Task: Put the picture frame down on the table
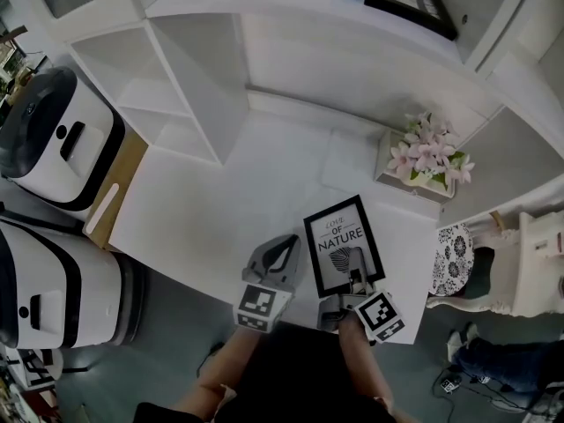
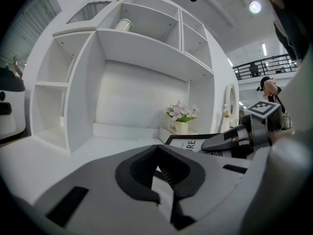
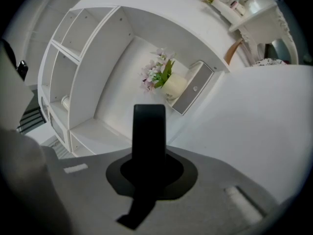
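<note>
The picture frame (image 1: 344, 245), black-edged with a "LOVE OF NATURE" print, lies face up and nearly flat at the front right of the white table (image 1: 220, 201). I cannot tell whether it rests on the table. My right gripper (image 1: 355, 280) is shut on its near edge. In the right gripper view a black bar of the frame (image 3: 149, 126) stands up between the jaws of that gripper (image 3: 149, 155). My left gripper (image 1: 284, 247) hovers just left of the frame, shut and holding nothing. The left gripper view shows its own closed tips (image 2: 156, 168), with the frame (image 2: 188, 142) and the right gripper (image 2: 230, 138) to the right.
A pot of pink flowers (image 1: 430, 155) (image 2: 181, 116) (image 3: 164, 77) stands behind the frame. White shelving (image 1: 189, 86) rises at the table's back, with another black frame (image 1: 410, 3) on top. Two black-and-white appliances (image 1: 57, 139) stand left, and a patterned chair seat (image 1: 454, 258) right.
</note>
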Available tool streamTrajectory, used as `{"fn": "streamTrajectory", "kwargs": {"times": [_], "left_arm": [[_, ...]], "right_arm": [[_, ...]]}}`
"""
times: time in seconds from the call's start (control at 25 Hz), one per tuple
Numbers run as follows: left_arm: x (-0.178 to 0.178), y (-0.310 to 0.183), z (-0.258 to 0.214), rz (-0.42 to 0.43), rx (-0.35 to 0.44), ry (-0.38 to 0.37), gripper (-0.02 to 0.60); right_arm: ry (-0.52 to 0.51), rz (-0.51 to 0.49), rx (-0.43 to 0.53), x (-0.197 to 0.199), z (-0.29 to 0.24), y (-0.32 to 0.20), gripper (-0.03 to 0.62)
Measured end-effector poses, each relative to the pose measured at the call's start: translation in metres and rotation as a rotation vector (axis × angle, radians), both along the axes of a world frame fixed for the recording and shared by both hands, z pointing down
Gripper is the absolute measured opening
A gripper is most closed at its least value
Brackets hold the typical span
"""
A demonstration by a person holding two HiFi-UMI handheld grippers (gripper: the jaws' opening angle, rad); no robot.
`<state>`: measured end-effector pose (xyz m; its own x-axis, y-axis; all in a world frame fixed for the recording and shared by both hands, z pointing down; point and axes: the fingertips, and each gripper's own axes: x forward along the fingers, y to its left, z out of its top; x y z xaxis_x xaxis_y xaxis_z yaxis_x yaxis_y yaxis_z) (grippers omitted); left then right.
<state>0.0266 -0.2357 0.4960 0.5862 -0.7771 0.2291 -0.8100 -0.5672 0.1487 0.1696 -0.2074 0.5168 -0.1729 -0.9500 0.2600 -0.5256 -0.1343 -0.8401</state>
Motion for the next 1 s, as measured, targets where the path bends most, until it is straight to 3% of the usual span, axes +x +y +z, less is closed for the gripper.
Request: {"fn": "streamTrajectory", "kwargs": {"times": [0.44,1.0], "left_arm": [[-0.003,0.001,0.010,0.002,-0.012,-0.020,0.011],[-0.004,0.002,0.021,0.003,-0.026,-0.045,0.011]], "right_arm": [[-0.247,0.073,-0.053,0.008,0.021,0.000,0.014],[-0.417,0.102,-0.101,0.014,0.047,-0.011,0.014]]}}
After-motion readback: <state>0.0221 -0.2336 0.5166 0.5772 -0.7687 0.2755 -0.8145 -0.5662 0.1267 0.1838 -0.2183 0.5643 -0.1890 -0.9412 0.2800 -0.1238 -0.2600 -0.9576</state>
